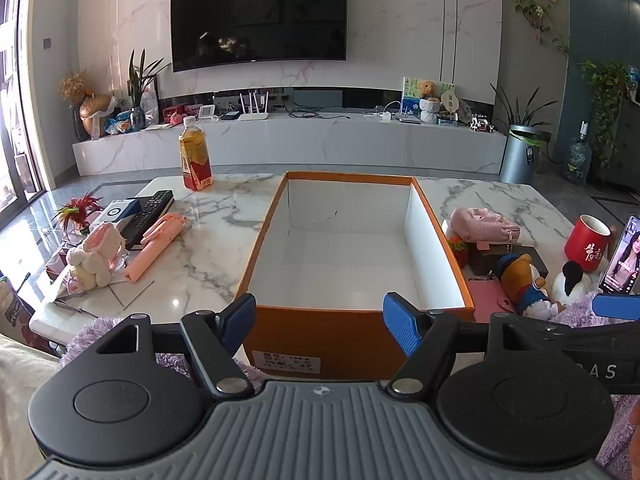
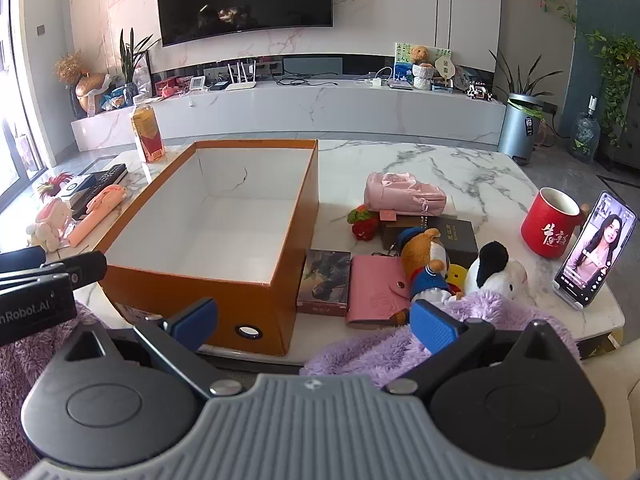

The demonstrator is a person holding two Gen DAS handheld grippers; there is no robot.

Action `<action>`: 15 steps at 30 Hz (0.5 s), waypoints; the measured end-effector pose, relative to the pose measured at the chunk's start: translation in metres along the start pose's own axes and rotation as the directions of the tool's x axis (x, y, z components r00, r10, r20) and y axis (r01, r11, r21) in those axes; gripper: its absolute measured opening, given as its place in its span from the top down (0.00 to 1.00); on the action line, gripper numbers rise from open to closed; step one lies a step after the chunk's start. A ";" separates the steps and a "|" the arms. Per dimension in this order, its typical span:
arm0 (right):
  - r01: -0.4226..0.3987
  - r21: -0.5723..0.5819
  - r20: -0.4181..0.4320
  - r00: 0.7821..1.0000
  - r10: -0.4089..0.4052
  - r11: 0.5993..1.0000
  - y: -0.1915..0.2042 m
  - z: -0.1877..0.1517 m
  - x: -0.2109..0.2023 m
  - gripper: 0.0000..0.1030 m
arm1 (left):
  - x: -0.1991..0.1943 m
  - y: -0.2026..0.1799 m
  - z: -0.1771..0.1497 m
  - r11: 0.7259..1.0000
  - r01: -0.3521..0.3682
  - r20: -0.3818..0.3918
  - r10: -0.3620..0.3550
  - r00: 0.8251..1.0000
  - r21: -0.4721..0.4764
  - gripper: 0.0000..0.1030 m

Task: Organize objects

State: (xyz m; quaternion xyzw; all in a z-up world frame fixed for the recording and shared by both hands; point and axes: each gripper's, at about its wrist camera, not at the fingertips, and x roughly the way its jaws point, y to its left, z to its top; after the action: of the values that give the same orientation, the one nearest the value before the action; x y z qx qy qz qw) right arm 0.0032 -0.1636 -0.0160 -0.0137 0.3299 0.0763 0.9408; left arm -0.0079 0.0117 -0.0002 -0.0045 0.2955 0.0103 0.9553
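Observation:
An orange cardboard box (image 1: pixel 438 240) with a white, bare inside stands on the marble table (image 1: pixel 224 216). My left gripper (image 1: pixel 320 320) hovers open just before the box's near wall, nothing between its blue pads. My right gripper (image 2: pixel 314 318) is open too, low at the near table edge, facing the box (image 2: pixel 296 216) and the pile to its right. That pile holds a pink pouch (image 2: pixel 404 194), a strawberry toy (image 2: pixel 362 224), a brown box (image 2: pixel 460 238), a bear toy (image 2: pixel 426 264), a pink wallet (image 2: pixel 374 290), a card box (image 2: pixel 326 282) and a black-and-white plush (image 2: pixel 498 270).
Left of the box lie a tea bottle (image 1: pixel 195 158), a remote (image 1: pixel 148 214), a pink selfie stick (image 1: pixel 154 246) and a bunny plush (image 1: pixel 96 258). A red mug (image 2: pixel 550 222) and a propped phone (image 2: pixel 596 250) stand far right. Purple fuzzy fabric (image 2: pixel 400 344) covers the near edge.

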 end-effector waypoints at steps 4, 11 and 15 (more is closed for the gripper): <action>-0.001 0.001 -0.001 1.000 0.001 1.000 0.000 0.000 -0.001 0.01 | 0.000 0.001 -0.001 1.000 -0.001 -0.006 0.001 1.000 -0.006 0.19; -0.004 -0.001 -0.006 1.000 0.004 1.000 0.001 -0.001 -0.001 0.01 | 0.001 0.001 0.000 1.000 -0.004 -0.015 0.004 1.000 -0.005 0.19; -0.004 -0.002 -0.007 1.000 0.004 1.000 0.001 -0.001 -0.001 0.01 | 0.001 0.001 -0.001 1.000 -0.004 -0.015 0.004 1.000 -0.006 0.19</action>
State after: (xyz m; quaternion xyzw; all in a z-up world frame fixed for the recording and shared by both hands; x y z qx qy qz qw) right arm 0.0020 -0.1631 -0.0161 -0.0141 0.3334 0.0784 0.9394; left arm -0.0076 0.0124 -0.0014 -0.0068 0.3028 0.0130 0.9529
